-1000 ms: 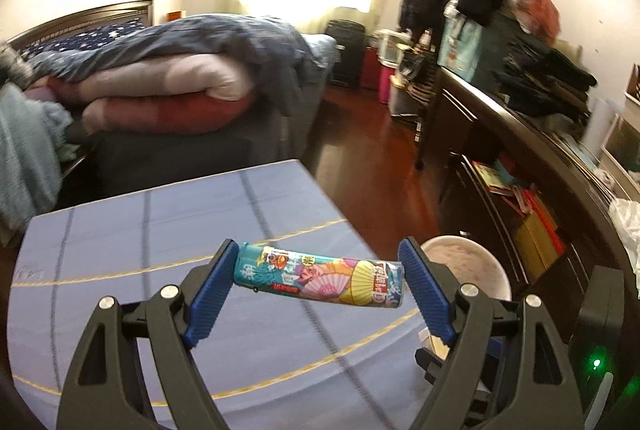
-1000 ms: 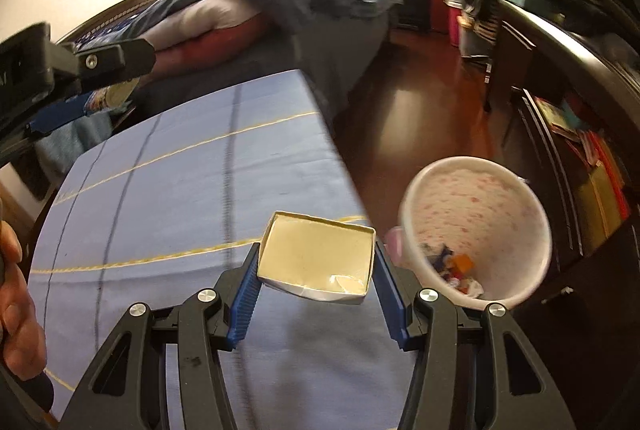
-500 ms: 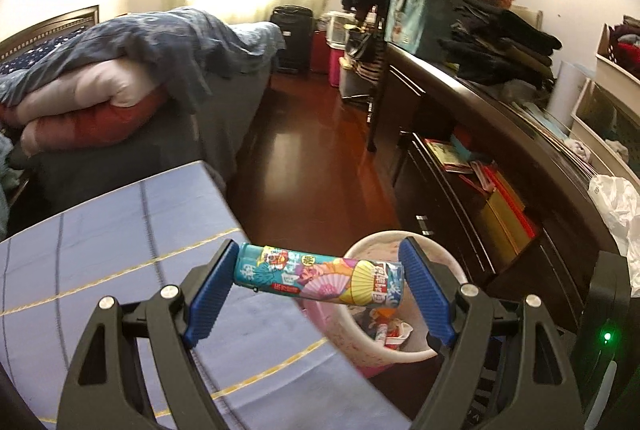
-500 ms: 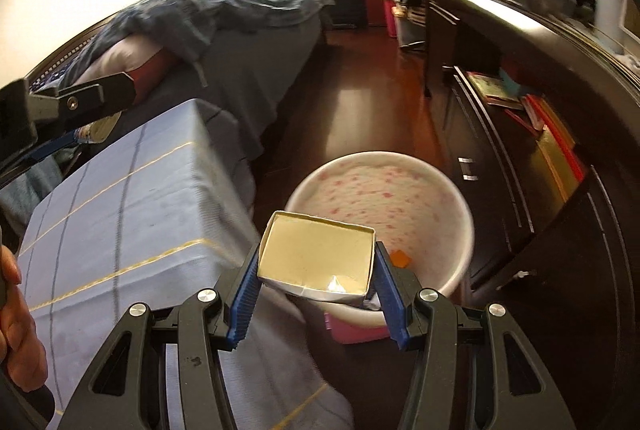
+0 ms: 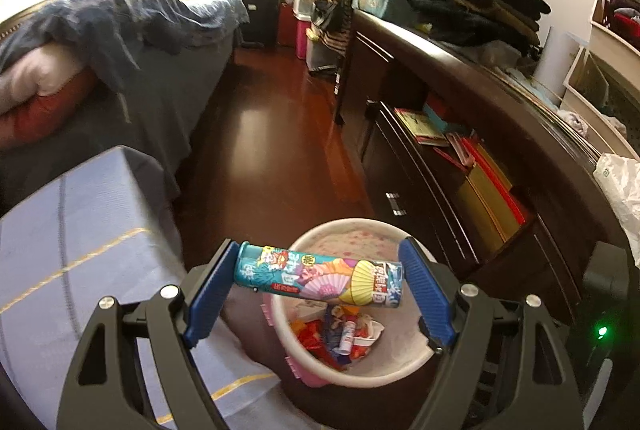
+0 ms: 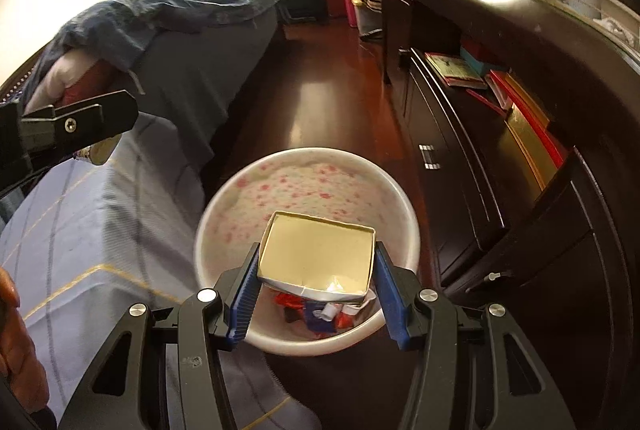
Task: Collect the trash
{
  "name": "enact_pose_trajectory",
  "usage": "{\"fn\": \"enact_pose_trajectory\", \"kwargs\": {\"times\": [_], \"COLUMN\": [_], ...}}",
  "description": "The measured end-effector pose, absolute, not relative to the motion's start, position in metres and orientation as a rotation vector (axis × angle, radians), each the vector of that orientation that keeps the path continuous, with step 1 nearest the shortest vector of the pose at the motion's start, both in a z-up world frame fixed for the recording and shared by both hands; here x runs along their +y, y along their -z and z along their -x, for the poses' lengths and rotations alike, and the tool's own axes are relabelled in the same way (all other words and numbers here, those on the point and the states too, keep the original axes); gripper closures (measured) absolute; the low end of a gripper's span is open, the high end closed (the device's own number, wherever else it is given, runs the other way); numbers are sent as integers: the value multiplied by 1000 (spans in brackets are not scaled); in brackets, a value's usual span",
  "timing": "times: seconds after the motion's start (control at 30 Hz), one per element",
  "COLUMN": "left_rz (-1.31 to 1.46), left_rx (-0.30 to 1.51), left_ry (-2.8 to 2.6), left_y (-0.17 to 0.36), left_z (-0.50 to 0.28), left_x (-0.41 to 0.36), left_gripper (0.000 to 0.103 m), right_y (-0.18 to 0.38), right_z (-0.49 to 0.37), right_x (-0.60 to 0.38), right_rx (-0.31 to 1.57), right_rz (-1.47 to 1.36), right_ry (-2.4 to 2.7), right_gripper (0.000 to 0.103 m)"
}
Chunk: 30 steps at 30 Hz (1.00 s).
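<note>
The left gripper (image 5: 320, 280) is clamped end to end on a colourful tube (image 5: 318, 279), held crosswise above the near rim of the waste bin (image 5: 352, 376). The right gripper (image 6: 316, 272) is clamped on the two sides of an open paper box (image 6: 316, 256), held over the same bin (image 6: 408, 214). The bin stands on the wood floor (image 6: 320, 106), between the blue-covered table (image 6: 80, 230) and the dark dresser (image 6: 520, 170). Wrappers (image 5: 340, 336) lie at its bottom.
</note>
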State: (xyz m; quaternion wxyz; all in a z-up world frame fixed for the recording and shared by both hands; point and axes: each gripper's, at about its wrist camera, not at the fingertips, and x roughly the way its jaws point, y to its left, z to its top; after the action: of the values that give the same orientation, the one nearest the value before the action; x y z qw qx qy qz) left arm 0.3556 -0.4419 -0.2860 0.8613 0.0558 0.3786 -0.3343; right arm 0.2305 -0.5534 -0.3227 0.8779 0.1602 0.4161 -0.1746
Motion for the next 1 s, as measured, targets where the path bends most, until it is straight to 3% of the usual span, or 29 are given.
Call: {"fn": "enact_pose_trajectory", "kwargs": {"times": [0.17,0.27,0.47,0.77,1.0], "left_rz": [-95,-52,-2,-28,6], "left_rx": [855,907,934,885,805], "left_ry": [718,729,707,674,547], "left_y": [306,319,328,307,268], "left_z": [-370,-382,-394,-385,-364], "left_x": [-465,-474,-473,-456,-379], "left_gripper": [21,14,10,9,5], "right_y": [341,350,356,344,306], "right_z": [-243,-246,-244,-240,-226], "right_x": [-564,-567,-572,-564,-514], "right_rx": [891,889,894,895,867], "right_rz": [-315,-289,-303,-316,-299], "right_ry": [386,415,429,419,331], "right_gripper": [47,35,33,30,14]}}
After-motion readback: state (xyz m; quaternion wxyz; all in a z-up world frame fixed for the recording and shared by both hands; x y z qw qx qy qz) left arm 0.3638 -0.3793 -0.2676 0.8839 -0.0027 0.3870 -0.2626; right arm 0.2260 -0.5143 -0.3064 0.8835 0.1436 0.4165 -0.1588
